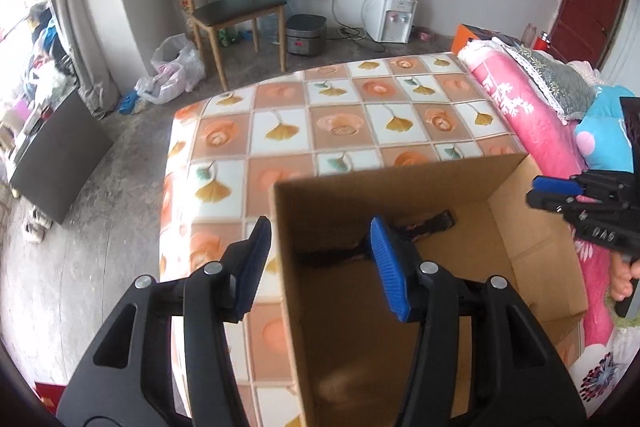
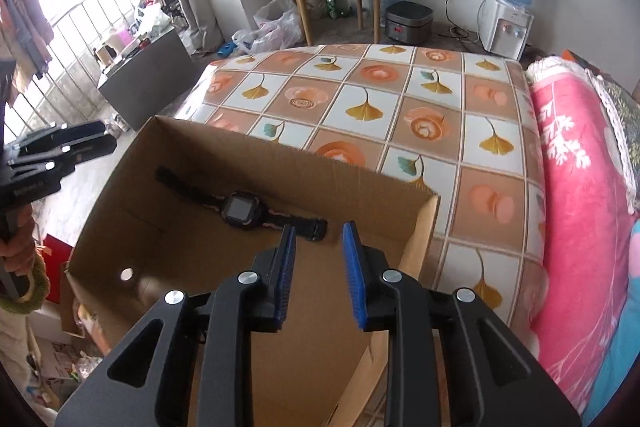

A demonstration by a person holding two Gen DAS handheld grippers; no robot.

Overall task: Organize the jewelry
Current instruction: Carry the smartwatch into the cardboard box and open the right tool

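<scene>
Over the open cardboard box (image 2: 192, 267) on the tiled-pattern desk (image 2: 400, 99), both tongs hang empty. Left tongs (image 1: 320, 267) stand well apart, straddling the box's near wall without gripping it. Right tongs (image 2: 319, 273) are narrowly parted, touching nothing. On the box floor lies a black watch (image 2: 236, 207).

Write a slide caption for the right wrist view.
Right tongs open and empty above a cardboard box holding a black watch.

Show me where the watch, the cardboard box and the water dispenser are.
watch (image 2: 237, 207): right wrist view, on its dark face.
cardboard box (image 2: 280, 163): right wrist view, on its far wall.
water dispenser (image 2: 505, 27): right wrist view, on its white body.
</scene>
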